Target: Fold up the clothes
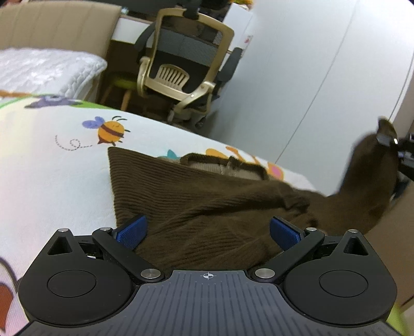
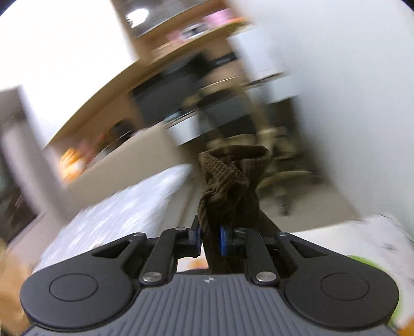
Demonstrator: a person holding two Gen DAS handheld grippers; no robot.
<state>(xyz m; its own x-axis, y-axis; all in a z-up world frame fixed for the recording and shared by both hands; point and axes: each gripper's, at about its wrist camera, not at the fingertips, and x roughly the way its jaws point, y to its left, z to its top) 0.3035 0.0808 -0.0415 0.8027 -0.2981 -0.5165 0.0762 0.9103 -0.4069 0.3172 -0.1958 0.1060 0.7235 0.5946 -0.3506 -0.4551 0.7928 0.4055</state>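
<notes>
A brown ribbed sweater (image 1: 196, 206) lies on a white bedspread (image 1: 51, 168) printed with bees and cartoon animals. My left gripper (image 1: 207, 230) hovers low over its near part, blue pads spread wide, with knit between them but not pressed. One sleeve (image 1: 367, 181) rises off the bed at the right, where my right gripper (image 1: 388, 140) pinches its cuff. In the right wrist view the right gripper (image 2: 210, 239) is shut on the bunched sleeve cuff (image 2: 230, 178), which sticks up past the blue pads. The background there is motion-blurred.
A beige and grey office chair (image 1: 186, 64) stands beyond the bed beside a pale wall (image 1: 323, 64). A white quilted mattress (image 1: 44, 69) and a padded headboard (image 1: 57, 23) sit at the back left. The bed's edge runs behind the sweater.
</notes>
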